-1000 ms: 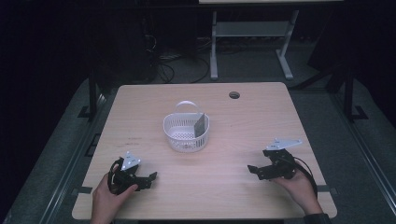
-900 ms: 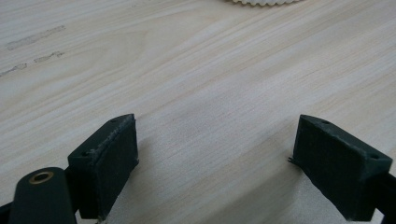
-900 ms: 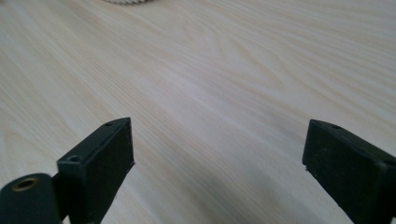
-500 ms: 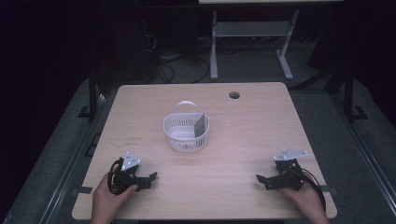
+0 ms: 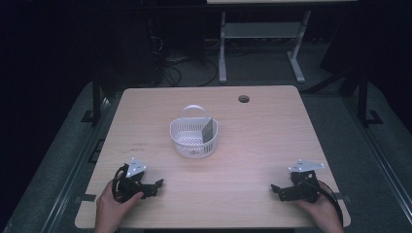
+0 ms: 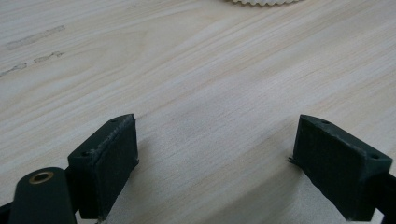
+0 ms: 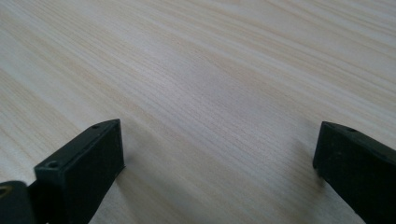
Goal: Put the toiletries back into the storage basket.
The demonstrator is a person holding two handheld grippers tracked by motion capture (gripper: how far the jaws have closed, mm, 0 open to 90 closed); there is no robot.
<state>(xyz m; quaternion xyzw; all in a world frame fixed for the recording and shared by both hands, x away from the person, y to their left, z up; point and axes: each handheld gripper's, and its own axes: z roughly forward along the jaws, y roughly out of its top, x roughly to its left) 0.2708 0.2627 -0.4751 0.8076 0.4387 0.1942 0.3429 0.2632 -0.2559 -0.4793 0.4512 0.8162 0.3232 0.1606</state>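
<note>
L gripper [image 5: 154,185] & R gripper [image 5: 277,190] both rest on table [image 5: 252,145], jaws wide apart w/ nothing between; R's just finished opening. Basket [image 5: 193,136] sits ahead, between them.

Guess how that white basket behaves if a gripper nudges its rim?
The white basket looks like thin perforated plastic, so probably light and apt to slide on the smooth table. The grey card leaning inside may shift. Its thin handle likely flexes.

No legible text or labels, seemingly.

One table [image 5: 252,145], one basket [image 5: 187,141], one card [image 5: 209,130] — two grippers.
</note>
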